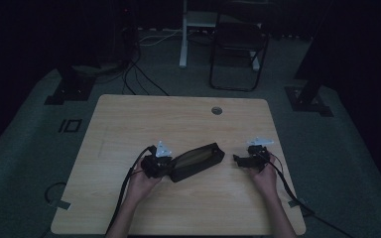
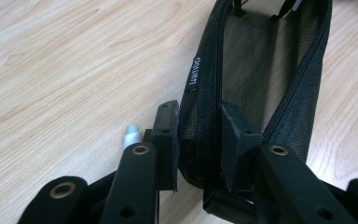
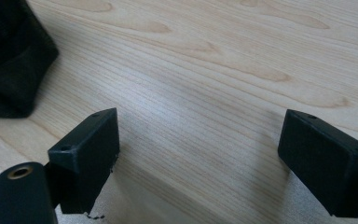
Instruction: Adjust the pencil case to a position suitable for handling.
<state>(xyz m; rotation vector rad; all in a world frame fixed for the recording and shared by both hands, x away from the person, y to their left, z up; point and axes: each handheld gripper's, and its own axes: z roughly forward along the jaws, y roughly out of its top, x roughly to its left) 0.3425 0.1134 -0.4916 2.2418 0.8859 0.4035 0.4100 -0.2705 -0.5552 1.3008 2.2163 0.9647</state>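
A long black mesh pouch lies at an angle across the middle of the wooden table, its zip open along the top. My left gripper is at the pouch's near left end. In the left gripper view its jaws are shut on one side wall of the pouch, next to a small white label. My right gripper rests to the right of the pouch, apart from it. Its jaws stand wide open over bare wood, and a corner of the pouch lies beyond its left jaw.
A small white tip of some object pokes out by the left jaw. A round cable hole sits near the table's far edge. Beyond the table stand a dark chair and a white desk leg, with cables on the floor.
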